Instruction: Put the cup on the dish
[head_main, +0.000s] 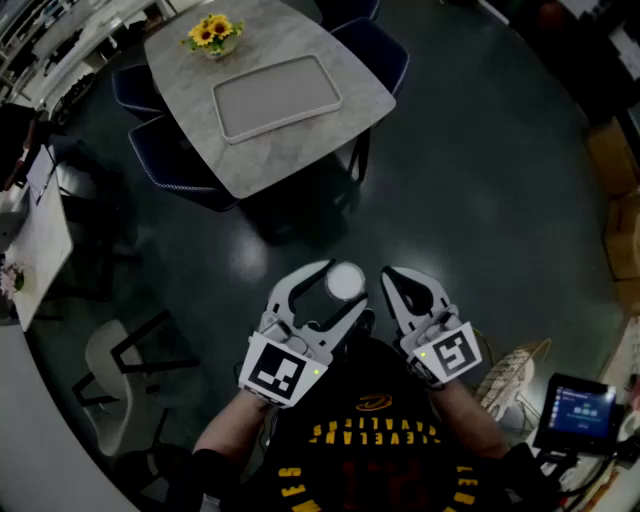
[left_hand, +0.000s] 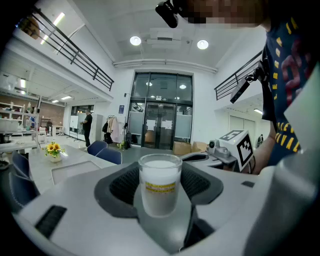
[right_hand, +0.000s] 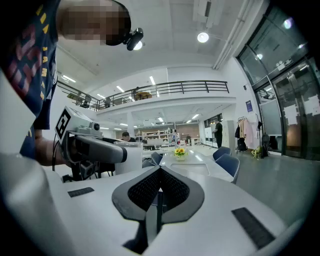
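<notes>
Cup (left_hand: 159, 185), frosted, upright: left gripper (head_main: 335, 288) is clasping it at the near end of the room, well apart from the far table (head_main: 330, 130); right gripper (head_main: 393, 274) is sitting clenched, empty, just to its right; tray (head_main: 275, 95) is lying by the flowers (head_main: 212, 33). Risk, as I judge it: the smooth cup working loose during the carry, or tipping on the tray's rim.

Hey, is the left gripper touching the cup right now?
Touching. The left gripper view shows the cup pinched between the two dark pads of the left gripper, with no gap on either side.
</notes>
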